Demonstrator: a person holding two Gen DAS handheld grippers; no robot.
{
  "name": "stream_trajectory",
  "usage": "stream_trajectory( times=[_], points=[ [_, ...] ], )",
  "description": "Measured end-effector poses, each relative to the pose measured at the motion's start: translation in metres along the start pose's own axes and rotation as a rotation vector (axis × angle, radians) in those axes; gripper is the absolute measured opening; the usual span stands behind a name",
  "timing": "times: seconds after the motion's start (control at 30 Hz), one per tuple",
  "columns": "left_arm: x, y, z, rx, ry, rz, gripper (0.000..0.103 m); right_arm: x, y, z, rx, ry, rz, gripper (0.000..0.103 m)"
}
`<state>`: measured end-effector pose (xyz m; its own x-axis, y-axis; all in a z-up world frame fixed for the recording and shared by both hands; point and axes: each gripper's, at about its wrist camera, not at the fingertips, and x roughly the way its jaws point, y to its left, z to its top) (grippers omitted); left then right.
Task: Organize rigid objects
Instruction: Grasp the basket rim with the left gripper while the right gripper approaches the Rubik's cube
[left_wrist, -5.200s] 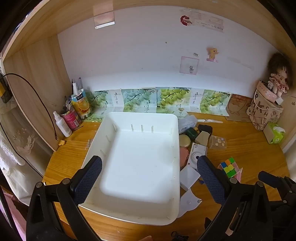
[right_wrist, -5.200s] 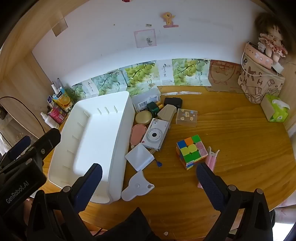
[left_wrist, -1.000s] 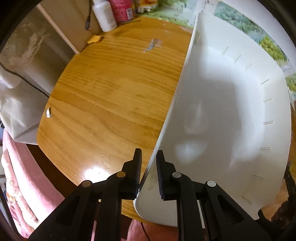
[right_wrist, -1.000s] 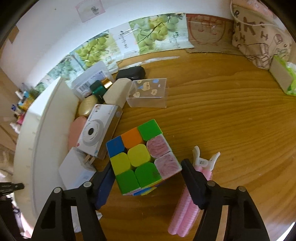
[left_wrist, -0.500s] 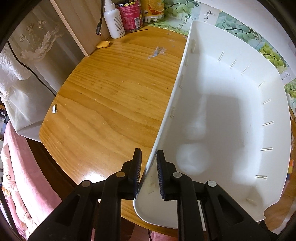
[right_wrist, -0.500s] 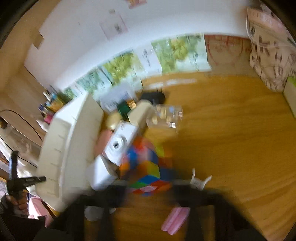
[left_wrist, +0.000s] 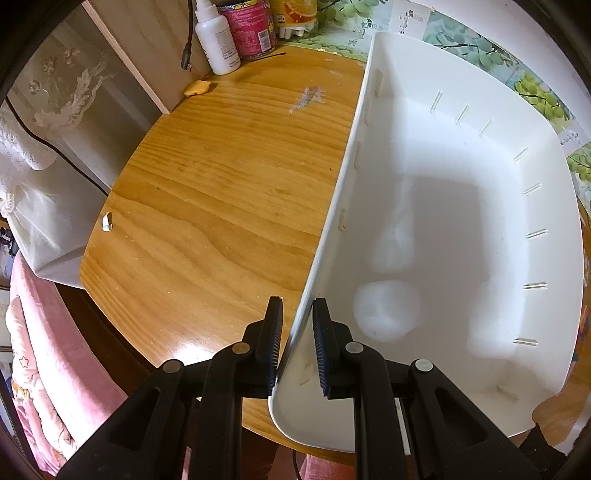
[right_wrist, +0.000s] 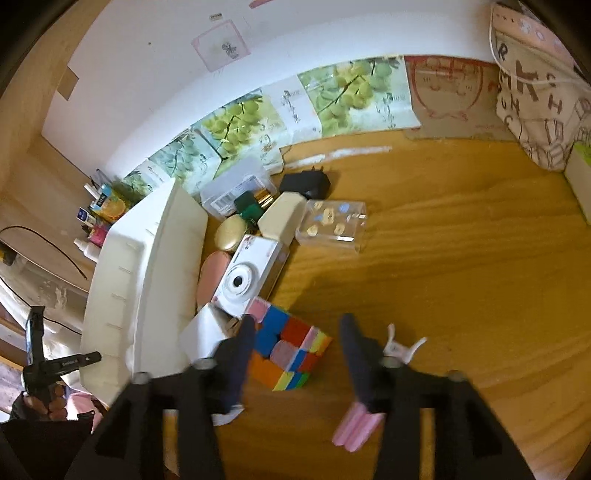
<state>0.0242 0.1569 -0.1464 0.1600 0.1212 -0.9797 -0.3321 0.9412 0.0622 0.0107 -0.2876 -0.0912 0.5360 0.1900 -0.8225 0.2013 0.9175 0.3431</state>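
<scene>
My left gripper (left_wrist: 297, 306) is shut on the near left wall of the white plastic bin (left_wrist: 461, 221), whose inside is bare. In the right wrist view the bin (right_wrist: 147, 280) stands at the left, with the left gripper (right_wrist: 37, 354) at its near corner. My right gripper (right_wrist: 298, 319) hangs over the multicoloured puzzle cube (right_wrist: 291, 350) and its jaws are opening. The cube lies tilted on the table between the fingers, close to the left one and clear of the right one.
Beside the bin lie a white camera (right_wrist: 243, 280), a pink oval case (right_wrist: 210, 277), a gold compact (right_wrist: 231, 229), a cream box (right_wrist: 280, 218), a clear box (right_wrist: 332, 225) and a black charger (right_wrist: 306, 184). A pink clip (right_wrist: 358, 428) lies under the right finger. Bottles (left_wrist: 218, 40) stand at the back left.
The cube, framed square between the right fingers a second ago, now lies turned with other faces up. The right gripper has lifted and the view blurred. The left gripper keeps its grip on the bin.
</scene>
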Motion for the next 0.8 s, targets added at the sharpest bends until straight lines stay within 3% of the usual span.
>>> stream_trajectory(
  times=[0.23,0.7,0.8],
  points=[
    [0.004,-0.003,0.003,0.033,0.021,0.015,0.018,0.022,0.01,-0.012,0.014,0.064,-0.03,0.079],
    [0.008,-0.005,0.005,0.048,0.036,0.007,0.018,0.068,0.024,-0.017,-0.013,0.151,-0.114,0.081],
    [0.008,-0.005,0.005,0.049,0.036,0.005,0.018,0.069,0.024,-0.016,-0.011,0.149,-0.106,0.074]
  ],
)
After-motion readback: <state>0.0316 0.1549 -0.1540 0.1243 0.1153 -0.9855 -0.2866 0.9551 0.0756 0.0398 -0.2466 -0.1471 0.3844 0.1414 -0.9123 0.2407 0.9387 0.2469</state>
